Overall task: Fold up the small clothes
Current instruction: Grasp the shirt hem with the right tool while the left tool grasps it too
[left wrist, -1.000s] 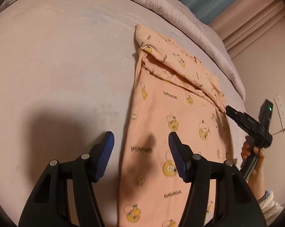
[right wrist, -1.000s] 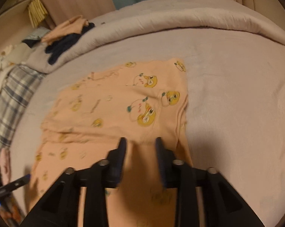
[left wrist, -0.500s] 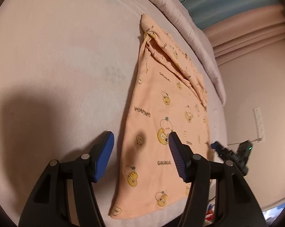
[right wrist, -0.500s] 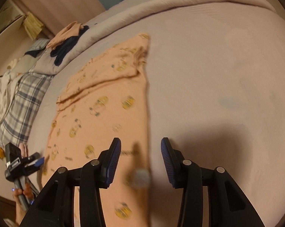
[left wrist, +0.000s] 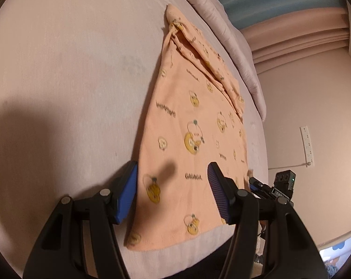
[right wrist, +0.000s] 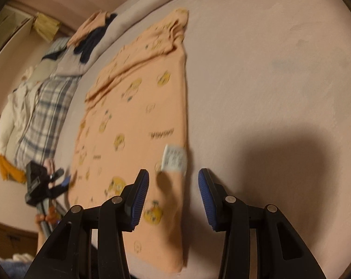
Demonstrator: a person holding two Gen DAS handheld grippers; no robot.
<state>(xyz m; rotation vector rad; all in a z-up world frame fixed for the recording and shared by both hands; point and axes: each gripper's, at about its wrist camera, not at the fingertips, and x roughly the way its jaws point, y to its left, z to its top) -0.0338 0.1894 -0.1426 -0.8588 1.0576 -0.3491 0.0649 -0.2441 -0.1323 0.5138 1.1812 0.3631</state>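
A peach garment with yellow cartoon prints (left wrist: 191, 127) lies flat on the pale bed, its far end folded over in a bunched strip. In the right wrist view the garment (right wrist: 138, 121) shows a white care label (right wrist: 174, 158) near its right edge. My left gripper (left wrist: 173, 186) is open and empty above the garment's near left corner. My right gripper (right wrist: 173, 197) is open and empty above the near right edge, just below the label. The other gripper shows in each view, the right one (left wrist: 272, 189) and the left one (right wrist: 47, 183).
The bed sheet (left wrist: 70, 81) stretches wide to the left, and also to the right in the right wrist view (right wrist: 268, 81). A rolled duvet (left wrist: 233, 39) runs along the far side. A plaid cloth (right wrist: 42, 121) and a pile of dark and peach clothes (right wrist: 91, 34) lie beyond the garment.
Both grippers have pulled back toward the garment's near end. The right gripper has opened wider and let go of the cloth. The garment now lies stretched out flat.
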